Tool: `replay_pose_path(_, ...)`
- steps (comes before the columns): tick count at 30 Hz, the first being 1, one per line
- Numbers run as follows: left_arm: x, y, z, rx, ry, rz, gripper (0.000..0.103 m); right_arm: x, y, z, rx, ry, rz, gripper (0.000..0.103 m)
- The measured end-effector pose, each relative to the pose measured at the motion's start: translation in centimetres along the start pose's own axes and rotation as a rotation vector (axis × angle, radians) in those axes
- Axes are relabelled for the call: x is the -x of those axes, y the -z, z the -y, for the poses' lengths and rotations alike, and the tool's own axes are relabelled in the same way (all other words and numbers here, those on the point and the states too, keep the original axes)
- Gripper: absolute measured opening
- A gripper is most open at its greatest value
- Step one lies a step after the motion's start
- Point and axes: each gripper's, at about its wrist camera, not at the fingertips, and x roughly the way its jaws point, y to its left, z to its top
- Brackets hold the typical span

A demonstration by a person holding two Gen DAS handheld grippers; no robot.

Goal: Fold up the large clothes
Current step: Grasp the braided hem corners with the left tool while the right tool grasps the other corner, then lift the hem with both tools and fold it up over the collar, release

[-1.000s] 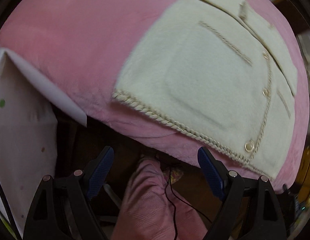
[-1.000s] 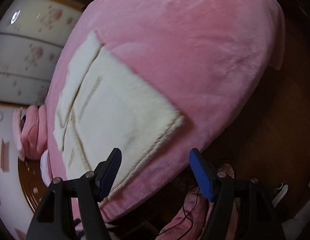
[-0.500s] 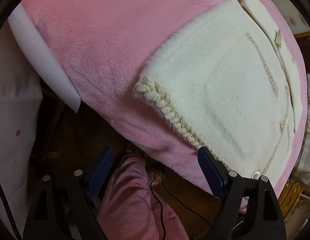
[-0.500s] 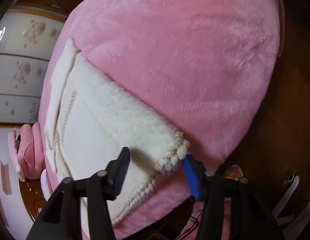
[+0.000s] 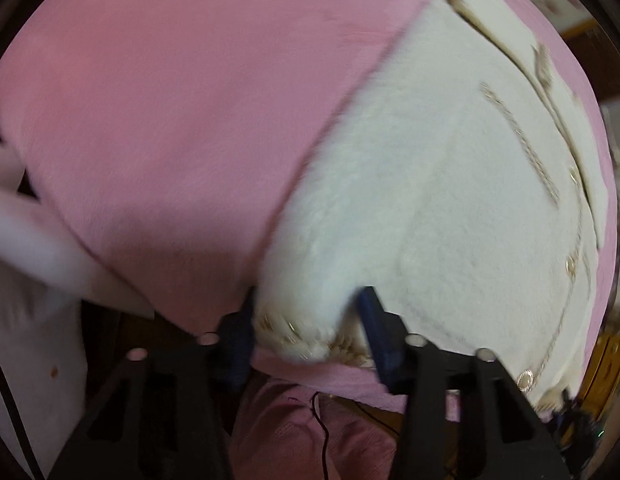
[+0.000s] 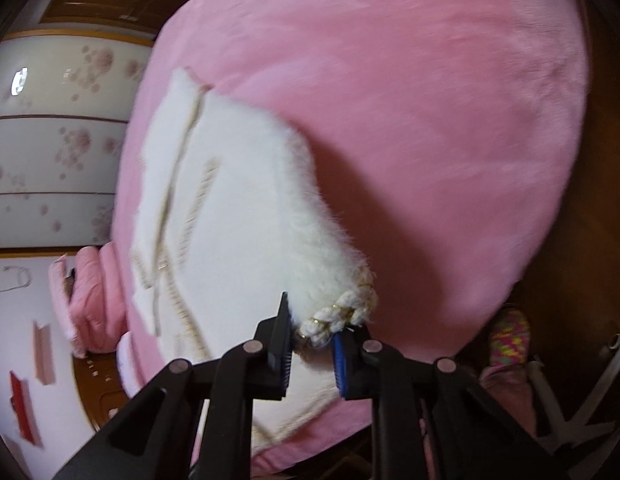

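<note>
While the cream jacket [image 5: 430, 200] lies spread on the pink blanket [image 5: 169, 120], the left gripper [image 5: 305, 332] stands at one lower corner of the garment. Its jaws have just been closing, and the braided hem corner [image 5: 305, 340] sits bunched between them. The left blue pad [image 5: 241, 340] lies against the fleece edge; the right blue pad [image 5: 376, 332] presses into the pile from the other side. The jaws hold the corner at a medium gap. Ahead of the jaws and to their right, the jacket front runs away across the blanket, with a braid-trimmed pocket line [image 5: 522, 140] and a row of gold buttons [image 5: 570, 266] near the placket. To the left of the jaws, a white panel [image 5: 49, 256] shows below the blanket edge. Below the jaws, a pink-clad leg [image 5: 301, 436] and a thin black cable [image 5: 322, 420] are visible.

The right gripper [image 6: 312, 340] holds the opposite lower corner. Its jaws have also just been closing and now stand narrow, clamped on the twisted rope trim [image 6: 342, 316]. Ahead of and to the left of these jaws, the jacket body [image 6: 213, 208] lies on the blanket [image 6: 430, 120]. Further left, flower-patterned wall panels [image 6: 57, 140] appear. To the right of the jaws, a multicoloured slipper [image 6: 510, 336] rests on the dark wooden floor [image 6: 582, 280].
</note>
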Motion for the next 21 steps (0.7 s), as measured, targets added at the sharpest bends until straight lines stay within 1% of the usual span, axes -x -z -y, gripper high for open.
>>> replay_pose_path(1,0.2,0.0,0.4,-0.015,-0.002,0.003,0.035,-0.1,0.4,-0.9,0.011,-0.021,0.002,0.016)
replay_pose_path(2,0.4,0.1,0.9,-0.033,0.006,0.002,0.022,-0.3,0.6,-1.7,0.017,-0.040,0.003,0.016)
replay_pose_path(3,0.6,0.2,1.2,-0.044,0.018,-0.002,0.020,-0.5,0.9,-2.4,0.018,-0.059,0.004,0.016)
replay_pose_path(7,2.1,0.0,3.8,-0.131,0.050,0.003,0.019,-1.4,1.8,-5.2,0.003,-0.152,0.006,0.016)
replay_pose_path(8,2.6,-0.1,4.8,-0.159,0.066,0.008,0.018,-1.6,2.0,-6.1,-0.004,-0.190,0.011,0.015)
replay_pose_path(10,3.7,-0.4,5.9,-0.180,0.116,0.029,0.017,-1.8,2.2,-7.6,-0.007,-0.256,0.010,0.015)
replay_pose_path(11,4.6,-0.8,6.8,-0.181,0.165,0.051,0.016,-1.8,2.2,-8.8,0.004,-0.293,0.010,0.015)
replay_pose_path(12,5.5,-1.5,7.3,-0.177,0.203,0.066,0.015,-1.8,2.2,-9.6,0.019,-0.313,0.011,0.014)
replay_pose_path(13,6.4,-2.1,8.0,-0.173,0.254,0.089,0.015,-1.7,2.1,-11.1,0.053,-0.341,0.011,0.014)
replay_pose_path(15,8.3,-3.6,9.4,-0.174,0.314,0.136,0.015,-1.4,1.9,-13.0,0.102,-0.376,0.009,0.014)
replay_pose_path(17,10.1,-5.3,9.6,-0.156,0.375,0.189,0.015,-0.8,1.6,-15.3,0.141,-0.420,0.019,0.014)
replay_pose_path(18,11.2,-6.2,10.0,-0.140,0.411,0.225,0.015,0.0,1.3,-16.7,0.177,-0.442,0.050,0.013)
replay_pose_path(19,12.2,-7.0,10.4,-0.136,0.430,0.257,0.014,0.6,1.0,-17.6,0.200,-0.459,0.072,0.013)
replay_pose_path(20,12.9,-7.8,10.8,-0.139,0.439,0.280,0.014,1.2,0.8,-18.4,0.217,-0.479,0.095,0.013)
replay_pose_path(21,14.1,-8.8,11.5,-0.146,0.450,0.319,0.014,1.8,0.3,-19.3,0.234,-0.506,0.121,0.013)
